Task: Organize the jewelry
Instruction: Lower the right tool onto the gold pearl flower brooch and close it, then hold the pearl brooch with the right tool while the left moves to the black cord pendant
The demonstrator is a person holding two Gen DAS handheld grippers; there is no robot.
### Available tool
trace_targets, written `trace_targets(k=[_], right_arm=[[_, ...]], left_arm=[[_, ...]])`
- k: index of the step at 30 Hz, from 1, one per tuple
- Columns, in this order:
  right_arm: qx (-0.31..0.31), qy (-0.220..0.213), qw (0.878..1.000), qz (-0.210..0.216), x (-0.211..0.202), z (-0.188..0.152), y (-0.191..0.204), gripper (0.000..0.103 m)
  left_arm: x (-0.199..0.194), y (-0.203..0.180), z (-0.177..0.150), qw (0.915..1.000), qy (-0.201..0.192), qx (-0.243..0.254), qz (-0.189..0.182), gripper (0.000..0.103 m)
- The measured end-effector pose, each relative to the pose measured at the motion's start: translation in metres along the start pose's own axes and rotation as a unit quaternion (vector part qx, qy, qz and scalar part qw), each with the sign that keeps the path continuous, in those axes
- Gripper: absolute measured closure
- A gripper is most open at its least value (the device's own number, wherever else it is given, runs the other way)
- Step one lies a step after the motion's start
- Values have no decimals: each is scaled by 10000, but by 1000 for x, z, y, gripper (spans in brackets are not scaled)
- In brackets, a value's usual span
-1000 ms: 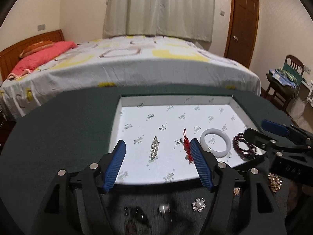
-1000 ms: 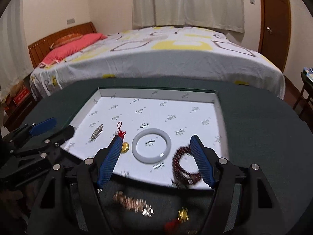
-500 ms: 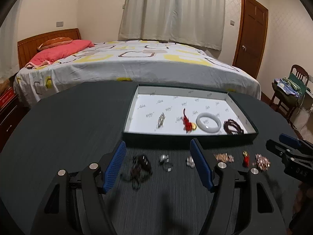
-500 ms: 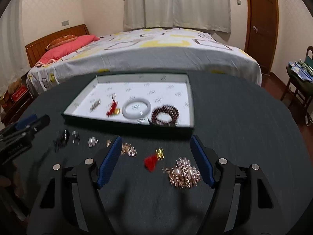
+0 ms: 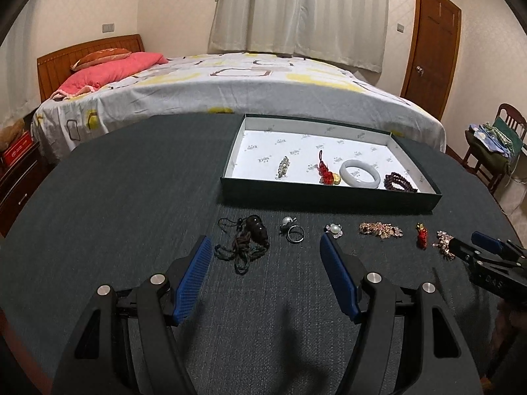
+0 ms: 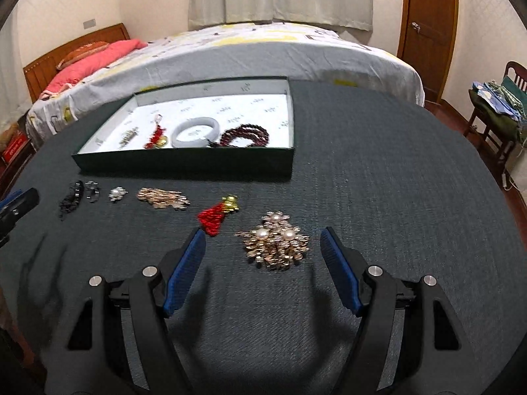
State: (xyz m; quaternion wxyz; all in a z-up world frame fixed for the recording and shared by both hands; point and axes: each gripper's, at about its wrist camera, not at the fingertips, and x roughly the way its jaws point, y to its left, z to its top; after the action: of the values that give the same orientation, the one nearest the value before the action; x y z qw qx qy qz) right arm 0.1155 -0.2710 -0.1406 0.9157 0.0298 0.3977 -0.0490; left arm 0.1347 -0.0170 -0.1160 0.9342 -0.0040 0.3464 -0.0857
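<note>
A dark green tray (image 5: 329, 196) (image 6: 184, 161) with white lining holds a small brooch (image 5: 283, 166), a red knot charm (image 5: 324, 171), a pale jade bangle (image 5: 359, 173) (image 6: 196, 130) and dark red beads (image 5: 398, 181) (image 6: 245, 135). In front of it on the table lie a black cord necklace (image 5: 245, 242), a ring (image 5: 295, 233), a pearl piece (image 5: 334, 229), a gold chain (image 5: 380, 229) (image 6: 163, 198), a red tassel charm (image 6: 214, 217) and a gold pearl brooch (image 6: 275, 245). My left gripper (image 5: 265, 251) is open and empty just behind the black cord necklace. My right gripper (image 6: 263, 247) is open around the gold pearl brooch.
The dark round table (image 6: 378, 181) stands before a bed (image 5: 230, 82) with a red pillow. A wooden door (image 5: 431, 42) and a chair with clothes (image 5: 494, 144) are at the right. A drawer unit (image 5: 16, 177) is at the left.
Both grippers have pulled back from over the tray toward the near side of the table. The dark red beads now lie in the tray. The right gripper now frames the gold pearl brooch.
</note>
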Motion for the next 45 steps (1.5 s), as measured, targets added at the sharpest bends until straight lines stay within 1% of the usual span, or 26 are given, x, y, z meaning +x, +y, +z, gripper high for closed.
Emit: trace_targets(k=[5,12,14,15,16,17,23,32,45], right_arm=[[72,195,9998,-77,16,2,-8,33],[54,454,9989,-82,32,2,-9,32],[-14,442,9989,-120,32,1,-7,35],[-40,429,9990,-147,31,1,-7,42],[-48,409,9990,-165,31,0,-7,53],[-35,389,9992,-125,30,0,-8,54],[63,353,9994,-7,26,0,-10,55],[38,276,9996,88,21,0,-5,55],[15,199,9997,157,18,6,-4,55]], left_arm=[[6,0,-2,10000,69,20,22,37],[12,1,-5,9998,173,26,24,37],[14,1,-6,9998,204,33,21,37],[15,1,-6,9998,216,34,16,37],[16,1,-6,9997,232,33,12,37],[17,1,-7,9997,244,33,7,37],[20,1,-7,9996,285,33,3,37],[27,4,-8,9993,358,28,61,37],[48,13,-3,9988,476,-6,114,37]])
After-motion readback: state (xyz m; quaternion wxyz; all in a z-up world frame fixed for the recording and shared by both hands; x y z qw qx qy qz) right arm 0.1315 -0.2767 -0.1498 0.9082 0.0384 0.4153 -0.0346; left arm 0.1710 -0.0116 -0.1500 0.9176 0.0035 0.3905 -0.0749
